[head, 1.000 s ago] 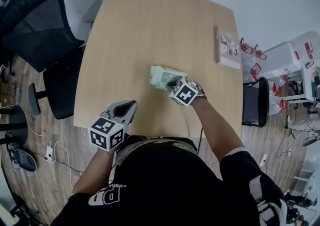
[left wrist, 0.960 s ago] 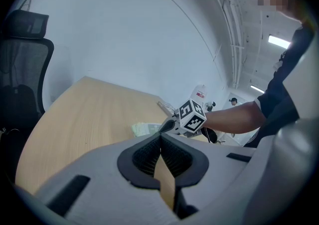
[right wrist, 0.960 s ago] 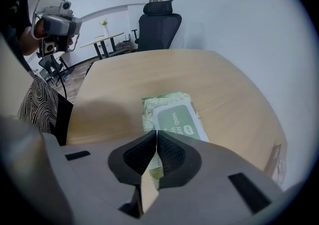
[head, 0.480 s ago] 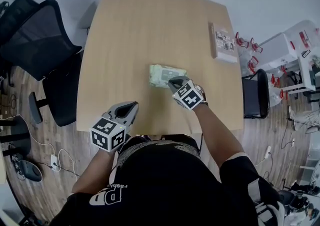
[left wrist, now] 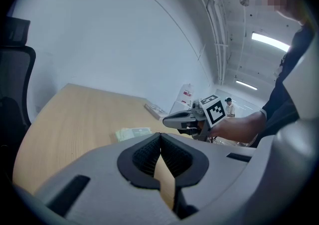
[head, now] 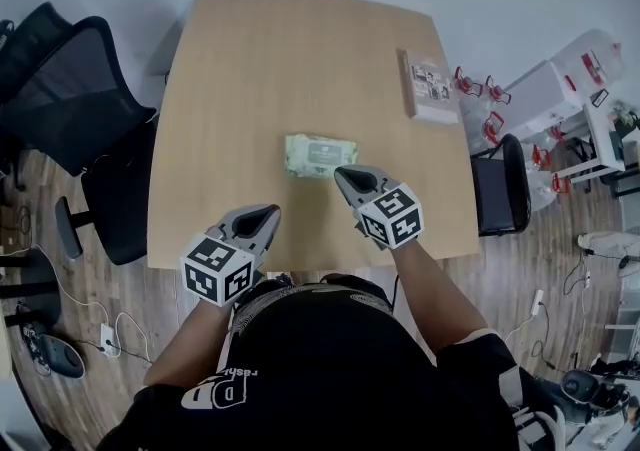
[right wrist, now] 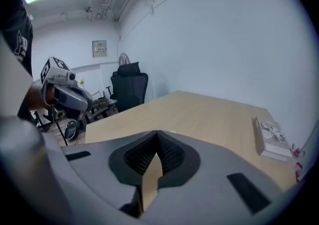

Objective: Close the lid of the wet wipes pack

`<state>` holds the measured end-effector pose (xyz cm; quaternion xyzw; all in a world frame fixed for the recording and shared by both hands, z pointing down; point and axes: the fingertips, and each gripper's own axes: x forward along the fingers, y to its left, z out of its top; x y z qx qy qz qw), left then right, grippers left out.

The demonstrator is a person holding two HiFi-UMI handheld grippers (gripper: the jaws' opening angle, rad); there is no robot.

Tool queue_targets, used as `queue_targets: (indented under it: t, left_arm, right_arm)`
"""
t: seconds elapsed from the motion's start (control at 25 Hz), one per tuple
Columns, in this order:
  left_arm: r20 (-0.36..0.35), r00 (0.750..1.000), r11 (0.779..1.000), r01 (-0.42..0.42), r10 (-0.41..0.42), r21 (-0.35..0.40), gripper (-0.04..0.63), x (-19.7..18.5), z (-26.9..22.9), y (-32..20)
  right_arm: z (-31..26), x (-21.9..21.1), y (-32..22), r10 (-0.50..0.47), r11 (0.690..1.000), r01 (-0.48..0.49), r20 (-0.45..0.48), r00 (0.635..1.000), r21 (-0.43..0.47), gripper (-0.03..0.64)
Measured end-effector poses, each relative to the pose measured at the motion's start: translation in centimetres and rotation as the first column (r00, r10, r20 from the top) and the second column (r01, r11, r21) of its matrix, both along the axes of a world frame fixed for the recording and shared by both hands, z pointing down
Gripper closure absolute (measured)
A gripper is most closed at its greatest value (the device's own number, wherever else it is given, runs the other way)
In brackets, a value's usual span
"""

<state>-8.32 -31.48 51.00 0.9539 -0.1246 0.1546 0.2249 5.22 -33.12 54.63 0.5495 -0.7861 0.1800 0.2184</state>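
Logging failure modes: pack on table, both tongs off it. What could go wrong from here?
1. The lid of the wet wipes pack looks flat in the head view, but it is too small to confirm a latch; it might pop open.
2. The right tongs, shut, hang close to the pack's near edge; a stray move could shove it, as nothing holds it.
3. The left tongs, also shut, sit by the table's front edge, too far to steady it.

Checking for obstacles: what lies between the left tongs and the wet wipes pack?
Nothing but bare table. The head view shows the stretch from the left tongs to the wet wipes pack with nothing on it.
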Motion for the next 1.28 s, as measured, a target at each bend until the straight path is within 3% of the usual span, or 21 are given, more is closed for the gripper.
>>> queue_targets:
  t: [0.4, 0.92, 1.28]
  left_arm:
    - [-0.033, 0.999, 0.998, 0.040, -0.038, 0.050, 0.578, 3.8, -3.1, 4.2]
    - [-0.024, 0.999, 0.996, 0.026, -0.024, 0.084, 0.578, 9.1, -4.3, 16.1]
    - [-0.013, 0.995, 0.992, 0.099, -0.098, 0.073, 0.578, 9.1, -4.4, 22.8]
  right_arm:
    - [-5.9, 0.3, 7.5, -0.007, 0.995, -0.014, 0.216, 0.976, 0.098, 0.612]
    - [-8.3, 3.1, 20.2, -0.072, 0.988, 0.029, 0.285, 0.956, 0.150, 0.612]
    - [-8.5, 3.3, 27.4, -0.124, 0.983, 0.078, 0.295, 0.947, 0.165, 0.612]
